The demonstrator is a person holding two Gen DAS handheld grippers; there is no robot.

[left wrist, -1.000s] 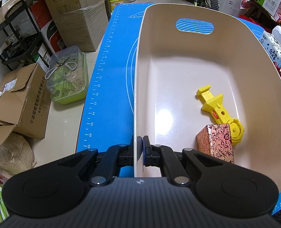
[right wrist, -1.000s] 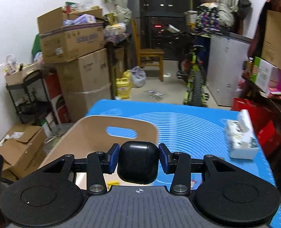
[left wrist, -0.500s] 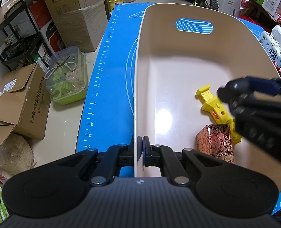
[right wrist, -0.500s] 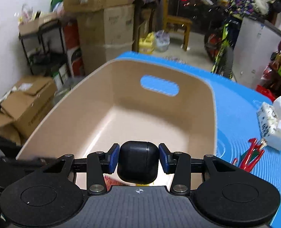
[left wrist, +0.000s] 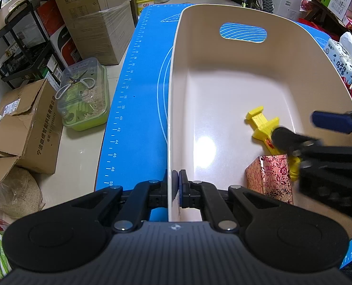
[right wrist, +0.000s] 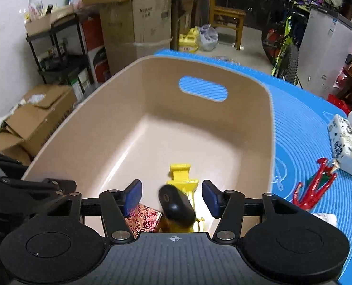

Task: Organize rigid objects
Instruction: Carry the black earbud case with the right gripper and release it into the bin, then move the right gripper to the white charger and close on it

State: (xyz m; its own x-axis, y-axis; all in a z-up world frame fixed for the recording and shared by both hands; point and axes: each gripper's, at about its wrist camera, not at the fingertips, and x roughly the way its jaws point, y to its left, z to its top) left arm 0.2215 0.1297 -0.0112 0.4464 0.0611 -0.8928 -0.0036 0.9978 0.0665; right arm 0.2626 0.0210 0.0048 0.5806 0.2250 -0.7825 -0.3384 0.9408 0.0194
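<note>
**Ana:** Two items sit in the beige bin (right wrist: 254, 128) for sure: the yellow plastic toy (left wrist: 262, 124) and the red floral box (left wrist: 269, 180), side by side at the bin's near end. A third, the black case (right wrist: 177, 207), is between the spread fingers of the right gripper (right wrist: 172, 196), touching neither pad, blurred, right above the toy. I'd call that released and dropping.

**Ben:** And outside the bin?

**Ana:** On the blue mat (right wrist: 301, 123) to the bin's right lies a red tool (right wrist: 315, 185), next to a tissue pack (right wrist: 347, 140). So by my reckoning the job's past halfway, with that red piece probably left to go in.

**Ben:** Left side?

**Ana:** The left gripper (left wrist: 176, 187) is pinched tight on the bin's left wall, one pad inside, one outside, steadying it. The case is well to the right of that clamp, low over the bin's floor.
</note>
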